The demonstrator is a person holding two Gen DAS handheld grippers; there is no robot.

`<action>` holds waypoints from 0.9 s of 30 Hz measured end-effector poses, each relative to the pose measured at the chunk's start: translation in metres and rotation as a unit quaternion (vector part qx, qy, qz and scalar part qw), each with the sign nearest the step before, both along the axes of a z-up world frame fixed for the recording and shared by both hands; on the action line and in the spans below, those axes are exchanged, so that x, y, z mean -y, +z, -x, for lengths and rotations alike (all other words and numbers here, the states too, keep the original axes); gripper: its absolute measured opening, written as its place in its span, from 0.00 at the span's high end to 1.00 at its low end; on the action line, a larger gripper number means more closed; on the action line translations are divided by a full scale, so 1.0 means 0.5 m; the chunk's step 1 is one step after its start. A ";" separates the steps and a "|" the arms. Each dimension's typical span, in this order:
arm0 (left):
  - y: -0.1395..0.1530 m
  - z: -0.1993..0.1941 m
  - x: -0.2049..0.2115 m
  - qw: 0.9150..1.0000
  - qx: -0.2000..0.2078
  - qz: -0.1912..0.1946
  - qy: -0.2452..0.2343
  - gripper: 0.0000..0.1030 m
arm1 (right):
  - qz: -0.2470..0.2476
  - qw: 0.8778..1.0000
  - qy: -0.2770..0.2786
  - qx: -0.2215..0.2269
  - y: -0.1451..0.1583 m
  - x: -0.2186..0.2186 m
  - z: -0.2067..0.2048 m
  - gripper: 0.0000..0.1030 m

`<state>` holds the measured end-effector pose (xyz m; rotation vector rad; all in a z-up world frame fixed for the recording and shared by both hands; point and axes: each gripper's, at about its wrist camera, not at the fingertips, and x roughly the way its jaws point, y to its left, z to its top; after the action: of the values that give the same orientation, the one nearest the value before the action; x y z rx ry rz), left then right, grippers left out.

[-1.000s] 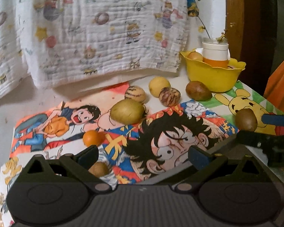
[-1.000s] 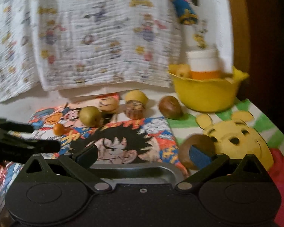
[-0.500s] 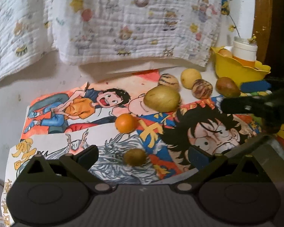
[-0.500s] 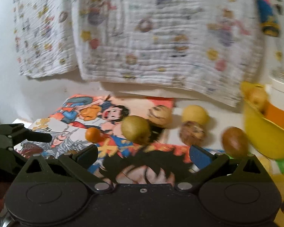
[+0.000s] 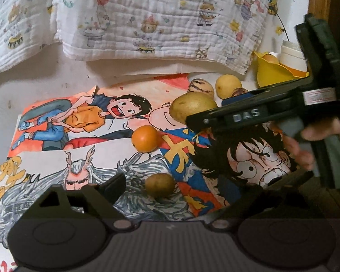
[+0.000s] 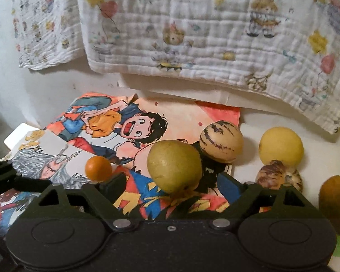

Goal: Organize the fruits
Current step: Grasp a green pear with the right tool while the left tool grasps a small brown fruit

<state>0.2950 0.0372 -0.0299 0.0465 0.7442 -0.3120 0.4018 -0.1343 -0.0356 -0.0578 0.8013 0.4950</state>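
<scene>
Fruits lie on cartoon posters. A large green-yellow pear [image 6: 174,166] sits just ahead of my open right gripper [image 6: 173,184], between its fingers' line. It also shows in the left wrist view [image 5: 192,108], partly behind the right gripper's fingers [image 5: 249,115]. An orange [image 5: 145,138] [image 6: 98,167] lies left of it. A small brown fruit [image 5: 160,185] lies just ahead of my open, empty left gripper [image 5: 170,190]. A striped melon [image 6: 221,144], a yellow fruit [image 6: 281,146], a mottled fruit [image 6: 278,175] and a brown kiwi [image 6: 335,201] lie to the right.
A yellow bowl [image 5: 274,74] with a fruit and a white jar [image 5: 291,55] stands at the back right. A printed white cloth [image 5: 147,15] hangs along the back wall. A wooden post [image 5: 317,2] stands at the far right.
My right gripper has swung left and forward, closing in on the large pear. My left gripper has shifted left, bringing the small brown fruit to its centre.
</scene>
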 end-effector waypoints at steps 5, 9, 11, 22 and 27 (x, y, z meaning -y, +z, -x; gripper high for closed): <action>-0.007 -0.005 -0.001 1.000 -0.005 0.007 0.002 0.25 | 0.007 1.000 0.000 -0.002 -0.020 -0.017 -0.020 0.24; -0.012 -0.009 -0.006 1.000 -0.007 0.012 0.014 0.39 | 0.013 1.000 0.003 0.003 -0.028 -0.033 -0.029 0.27; -0.012 -0.010 -0.007 1.000 -0.005 0.011 0.019 0.43 | 0.020 1.000 0.004 0.007 -0.031 -0.040 -0.031 0.30; -0.015 -0.015 -0.014 0.999 -0.002 0.013 0.036 0.68 | 0.022 1.000 -0.015 0.014 -0.040 -0.042 -0.036 0.43; -0.014 -0.010 -0.015 0.999 -0.003 0.016 0.037 0.69 | 0.020 1.000 -0.019 0.012 -0.039 -0.043 -0.034 0.43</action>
<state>0.2999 0.0447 -0.0367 -0.0115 0.7440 -0.2541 0.4187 -0.1129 -0.0551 -0.0849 0.7876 0.4412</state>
